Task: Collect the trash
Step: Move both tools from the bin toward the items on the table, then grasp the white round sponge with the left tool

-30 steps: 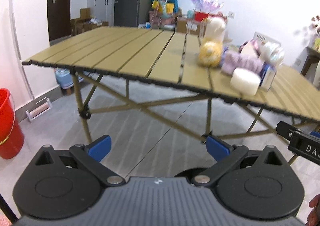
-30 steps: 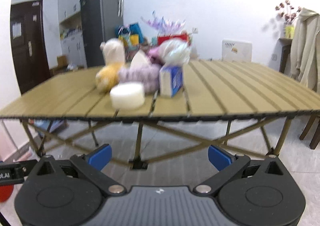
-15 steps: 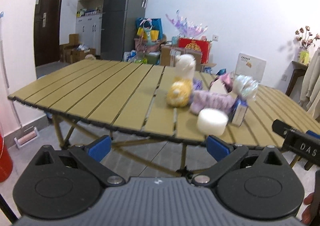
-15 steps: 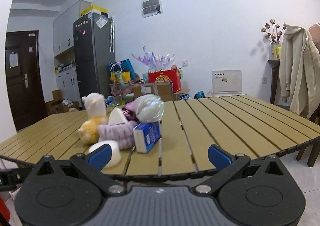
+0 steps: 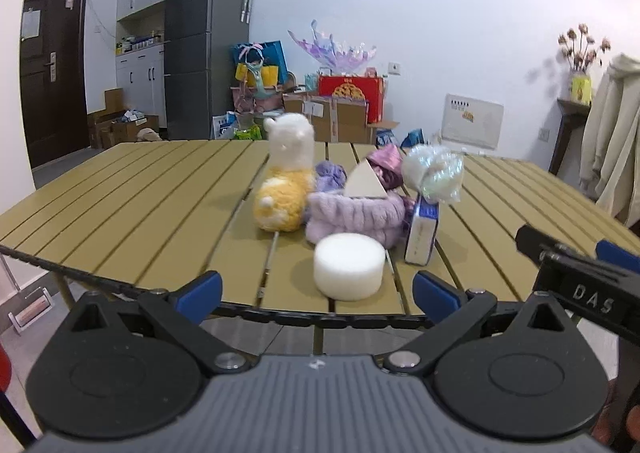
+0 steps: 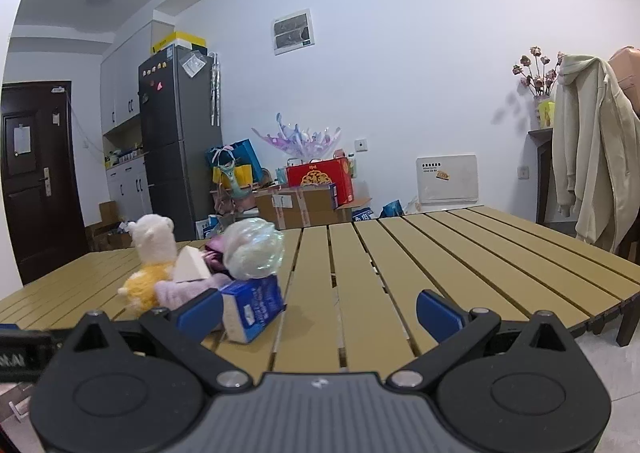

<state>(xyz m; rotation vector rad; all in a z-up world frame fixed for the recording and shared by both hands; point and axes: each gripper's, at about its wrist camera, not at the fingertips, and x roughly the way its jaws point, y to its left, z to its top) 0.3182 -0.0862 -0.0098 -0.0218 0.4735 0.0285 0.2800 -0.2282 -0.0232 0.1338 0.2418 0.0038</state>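
My left tongs [image 5: 316, 291] hang spread wide and hold nothing, just short of the near edge of the slatted worktop [image 5: 132, 213]. Straight ahead of them, close to that edge, sits a white foam disc [image 5: 349, 265]. Behind it is a cluster: a purple furry bundle [image 5: 356, 215] with a pale wedge [image 5: 365, 183] resting on top, a yellow and white plush animal [image 5: 286, 183] to its left, and a blue and white carton [image 5: 422, 231] standing on end to its right. A crumpled ball of clear wrap [image 5: 434, 173] sits on top of the carton.

My right tongs [image 6: 318, 311] are also spread apart and empty, held low at the worktop edge [image 6: 440, 253]. From this side the carton [image 6: 254, 303] is just beside the left fingertip [image 6: 200, 311], though I cannot tell whether they touch; the wrap [image 6: 253, 249] is above it, the plush animal [image 6: 150, 263] further left.
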